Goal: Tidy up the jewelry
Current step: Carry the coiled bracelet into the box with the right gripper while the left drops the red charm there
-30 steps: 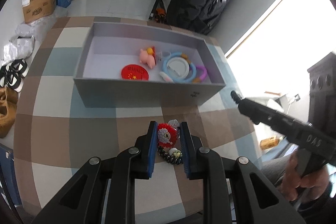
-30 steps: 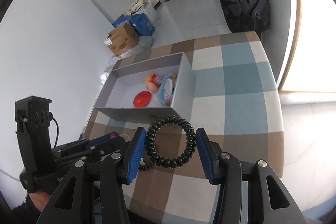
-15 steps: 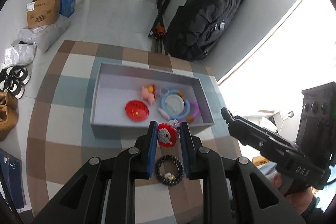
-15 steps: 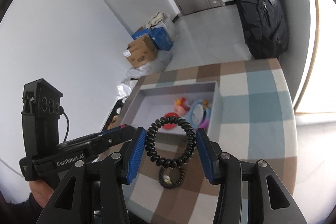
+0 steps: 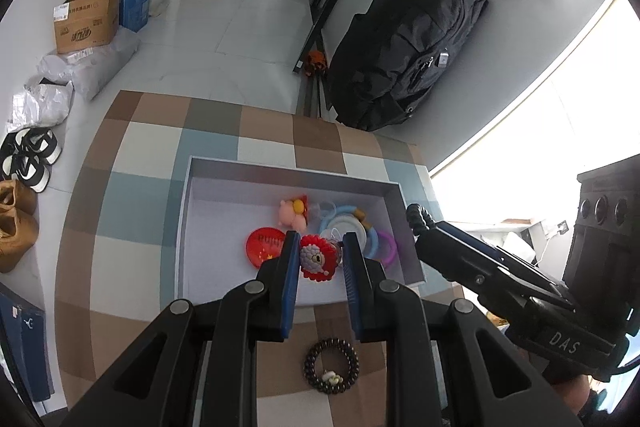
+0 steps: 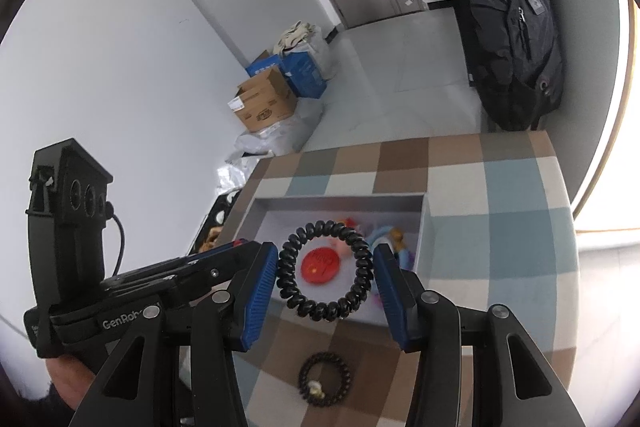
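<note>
Checked in brown, blue and cream, the tablecloth (image 5: pixel 132 195) covers a table in a pale-walled room with a tiled floor, where a black backpack (image 5: pixel 404 47) leans by the wall and cardboard boxes (image 5: pixel 86 19) and shoes (image 5: pixel 28 159) sit along the far side. On the cloth stands a shallow grey box (image 5: pixel 182 227) that holds a red disc (image 5: pixel 265 249), a pink pig figure (image 5: pixel 292 214), a light blue ring (image 5: pixel 370 237) around a white round piece, and a purple ring (image 5: pixel 390 247). The left gripper (image 5: pixel 320 259) is pinched tight on a red charm with a grey lion-like face (image 5: pixel 318 261), held above the near part of the box. The right gripper (image 6: pixel 326 271) has its blue pads pressed against both sides of a black spiral hair tie (image 6: pixel 326 269), which hangs as an open loop between them, also over the box's near edge; through the loop the red disc shows. On the cloth in front of the box, below both grippers, lies a dark beaded bracelet (image 5: pixel 331 370) with a small pale charm on it, touched by neither tool. A hand (image 6: pixel 70 383) shows under the left tool's handle.
</note>
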`<state>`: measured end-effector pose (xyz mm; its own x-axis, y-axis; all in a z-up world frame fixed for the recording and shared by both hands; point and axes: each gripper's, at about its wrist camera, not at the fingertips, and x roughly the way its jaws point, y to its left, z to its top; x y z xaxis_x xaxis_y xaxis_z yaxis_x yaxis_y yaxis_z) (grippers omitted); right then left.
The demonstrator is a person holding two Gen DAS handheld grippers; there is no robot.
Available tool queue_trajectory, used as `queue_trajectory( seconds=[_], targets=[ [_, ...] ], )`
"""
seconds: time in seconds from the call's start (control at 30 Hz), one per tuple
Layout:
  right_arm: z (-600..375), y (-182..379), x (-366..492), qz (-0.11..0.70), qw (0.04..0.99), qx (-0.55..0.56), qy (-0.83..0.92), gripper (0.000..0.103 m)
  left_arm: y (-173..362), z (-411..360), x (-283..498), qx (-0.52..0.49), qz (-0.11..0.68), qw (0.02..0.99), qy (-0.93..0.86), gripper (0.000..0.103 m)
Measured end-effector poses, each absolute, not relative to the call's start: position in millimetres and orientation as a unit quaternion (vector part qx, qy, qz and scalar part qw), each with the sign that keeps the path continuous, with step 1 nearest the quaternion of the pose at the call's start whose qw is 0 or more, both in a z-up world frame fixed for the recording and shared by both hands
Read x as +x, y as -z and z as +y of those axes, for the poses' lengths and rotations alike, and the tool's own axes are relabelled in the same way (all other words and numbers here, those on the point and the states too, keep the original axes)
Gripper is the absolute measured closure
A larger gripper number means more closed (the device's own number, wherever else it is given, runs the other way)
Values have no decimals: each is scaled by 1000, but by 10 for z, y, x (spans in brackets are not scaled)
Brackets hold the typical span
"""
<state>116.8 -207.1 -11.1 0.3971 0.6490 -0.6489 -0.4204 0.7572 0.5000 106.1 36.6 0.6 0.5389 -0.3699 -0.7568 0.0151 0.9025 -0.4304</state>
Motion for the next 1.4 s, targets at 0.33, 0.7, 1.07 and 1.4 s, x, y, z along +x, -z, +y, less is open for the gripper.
queue_trajectory(
  seconds=[0.33, 0.7, 1.07, 1.4],
  targets=[
    [-2048, 234, 1359, 461, 817, 139, -318, 54, 92, 382, 1256, -206, 480, 846, 105, 87],
    [-2043, 269, 1428, 464, 813, 149, -319, 53, 140, 373, 1331, -211, 487, 841, 102, 87],
    [-2166, 154, 1390, 426, 834, 164, -311, 19, 128, 428, 1359, -243, 486, 833, 102, 43],
    [-2247, 130, 1341, 421, 842, 153, -301, 5, 114, 448, 1314, -228, 485, 840, 80, 42]
  ],
)
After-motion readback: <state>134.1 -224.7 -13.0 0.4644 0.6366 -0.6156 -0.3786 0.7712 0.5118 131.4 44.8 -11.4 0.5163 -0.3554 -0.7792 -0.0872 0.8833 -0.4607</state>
